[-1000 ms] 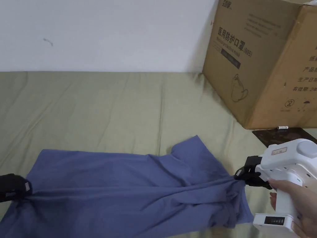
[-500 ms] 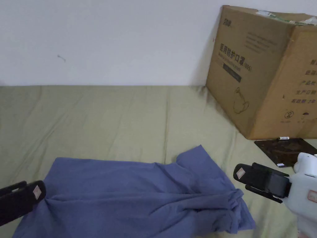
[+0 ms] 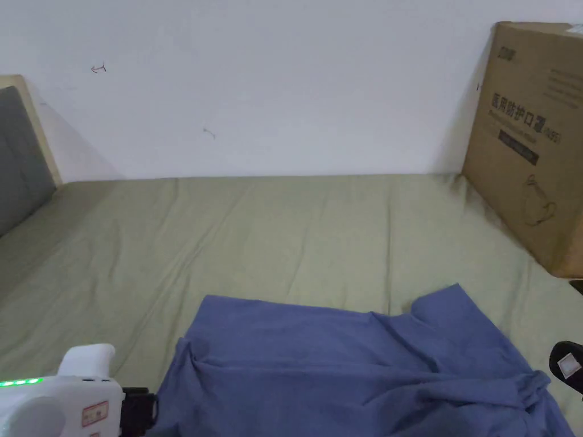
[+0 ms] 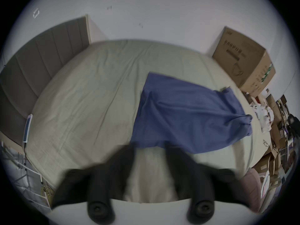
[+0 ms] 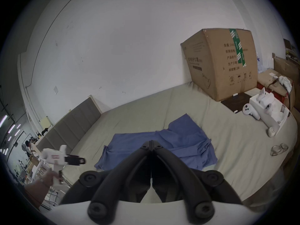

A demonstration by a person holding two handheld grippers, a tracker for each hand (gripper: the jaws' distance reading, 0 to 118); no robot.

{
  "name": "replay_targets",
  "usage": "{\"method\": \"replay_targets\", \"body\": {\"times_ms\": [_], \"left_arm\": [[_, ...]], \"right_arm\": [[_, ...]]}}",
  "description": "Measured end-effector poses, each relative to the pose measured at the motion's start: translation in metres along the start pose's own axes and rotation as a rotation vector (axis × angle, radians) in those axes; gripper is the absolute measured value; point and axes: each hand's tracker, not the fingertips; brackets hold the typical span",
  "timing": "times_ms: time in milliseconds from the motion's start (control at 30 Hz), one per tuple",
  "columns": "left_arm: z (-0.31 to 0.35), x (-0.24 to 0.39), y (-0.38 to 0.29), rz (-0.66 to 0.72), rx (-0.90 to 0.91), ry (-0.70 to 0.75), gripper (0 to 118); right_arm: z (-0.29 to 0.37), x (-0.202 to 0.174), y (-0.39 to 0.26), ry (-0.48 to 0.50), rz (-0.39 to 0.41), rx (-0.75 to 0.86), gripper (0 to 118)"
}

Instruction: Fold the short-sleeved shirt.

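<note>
The blue short-sleeved shirt (image 3: 353, 375) lies slack and creased on the green bed sheet (image 3: 284, 239), one sleeve pointing toward the back right. My left gripper (image 3: 139, 409) hovers just off the shirt's left edge. In the left gripper view, the left gripper (image 4: 149, 149) has its jaws apart with nothing between them and the shirt (image 4: 186, 114) ahead. My right gripper (image 3: 566, 367) sits at the shirt's right end, apart from the cloth. In the right gripper view, the right gripper (image 5: 151, 141) has its jaws pressed together, empty, above the shirt (image 5: 178, 136).
A large cardboard box (image 3: 535, 142) stands on the bed at the back right against the wall. A grey headboard (image 3: 20, 153) borders the left. Near the right edge lie a dark mat (image 5: 237, 101), white controllers in a box (image 5: 267, 111) and clear goggles (image 5: 279, 149).
A second ago both grippers held the shirt stretched taut between them. Both have let go and drawn back, and the shirt has sagged onto the sheet. The head camera has swung left.
</note>
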Motion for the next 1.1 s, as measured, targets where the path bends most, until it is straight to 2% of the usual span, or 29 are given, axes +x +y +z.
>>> {"method": "replay_targets", "body": {"times_ms": [33, 67, 100, 200, 233, 300, 333, 367, 400, 433, 467, 533, 567, 600, 633, 733, 767, 833, 867, 900, 933, 1033, 1067, 1100], "left_arm": [[-0.016, -0.004, 0.002, 0.014, -0.015, -0.002, 118], [-0.034, -0.007, 0.004, 0.030, -0.051, -0.006, 114], [-0.048, -0.008, 0.008, 0.024, -0.012, -0.017, 113], [-0.099, -0.015, 0.025, 0.025, -0.066, 0.123, 113], [-0.099, -0.008, 0.008, 0.033, -0.082, 0.141, 113], [-0.122, -0.007, -0.001, 0.058, -0.147, 0.142, 113], [-0.134, -0.004, -0.007, 0.066, -0.206, 0.088, 113], [-0.145, -0.002, -0.009, 0.046, -0.243, 0.063, 112], [-0.137, 0.010, -0.010, -0.073, -0.164, 0.163, 115], [-0.125, 0.018, -0.008, -0.110, -0.132, 0.156, 114], [-0.118, 0.021, -0.006, -0.113, -0.118, 0.102, 107], [-0.102, 0.028, -0.010, -0.163, -0.085, 0.059, 66], [-0.097, 0.031, -0.011, -0.184, -0.076, 0.033, 40], [-0.093, 0.033, -0.012, -0.197, -0.077, 0.054, 9], [-0.088, 0.035, -0.012, -0.201, -0.067, 0.086, 5], [-0.065, 0.021, -0.004, -0.066, 0.016, -0.027, 5], [-0.058, 0.020, -0.001, -0.039, 0.047, -0.009, 5], [-0.042, 0.016, 0.005, -0.020, 0.104, 0.009, 5], [-0.037, 0.014, 0.008, -0.020, 0.114, 0.006, 5], [-0.034, 0.013, 0.010, -0.017, 0.112, 0.001, 5], [-0.031, 0.014, 0.012, -0.015, 0.110, 0.002, 5], [-0.028, 0.022, 0.013, -0.022, 0.105, 0.003, 5], [-0.028, 0.025, 0.013, -0.030, 0.104, 0.011, 5], [-0.030, 0.027, 0.013, -0.036, 0.100, 0.015, 5]], "right_arm": [[-0.002, 0.001, -0.002, 0.012, -0.017, -0.017, 0], [-0.005, 0.003, -0.003, 0.017, -0.029, -0.030, 0], [-0.008, 0.005, -0.004, 0.019, -0.036, -0.042, 0], [-0.015, 0.007, -0.004, 0.015, -0.042, -0.070, 0], [-0.018, 0.008, -0.004, 0.011, -0.040, -0.081, 0], [-0.022, 0.008, -0.004, 0.000, -0.031, -0.093, 0], [-0.025, 0.010, -0.004, -0.004, -0.028, -0.099, 0], [-0.028, 0.012, -0.004, -0.007, -0.027, -0.105, 0], [-0.030, 0.009, -0.004, -0.014, -0.024, -0.111, 0], [-0.033, 0.011, -0.004, -0.021, -0.025, -0.120, 0], [-0.035, 0.014, -0.003, -0.024, -0.021, -0.125, 0], [-0.038, 0.022, -0.001, -0.059, 0.020, -0.112, 0], [-0.038, 0.028, 0.002, -0.081, 0.032, -0.096, 0], [-0.040, 0.037, 0.004, -0.097, 0.032, -0.083, 0], [-0.044, 0.049, 0.007, -0.108, 0.024, -0.086, 0], [-0.065, 0.089, 0.009, -0.177, -0.007, -0.173, 0], [-0.076, 0.101, 0.008, -0.205, -0.003, -0.222, 8], [-0.103, 0.126, 0.004, -0.284, -0.015, -0.368, 97], [-0.118, 0.137, -0.002, -0.291, -0.036, -0.453, 118], [-0.123, 0.151, -0.009, -0.327, -0.095, -0.423, 116], [-0.133, 0.161, -0.014, -0.314, -0.087, -0.500, 116], [-0.159, 0.183, -0.032, -0.421, -0.058, -0.628, 115], [-0.178, 0.186, -0.033, -0.416, -0.040, -0.655, 111], [-0.188, 0.186, -0.036, -0.425, -0.006, -0.670, 99]]}}
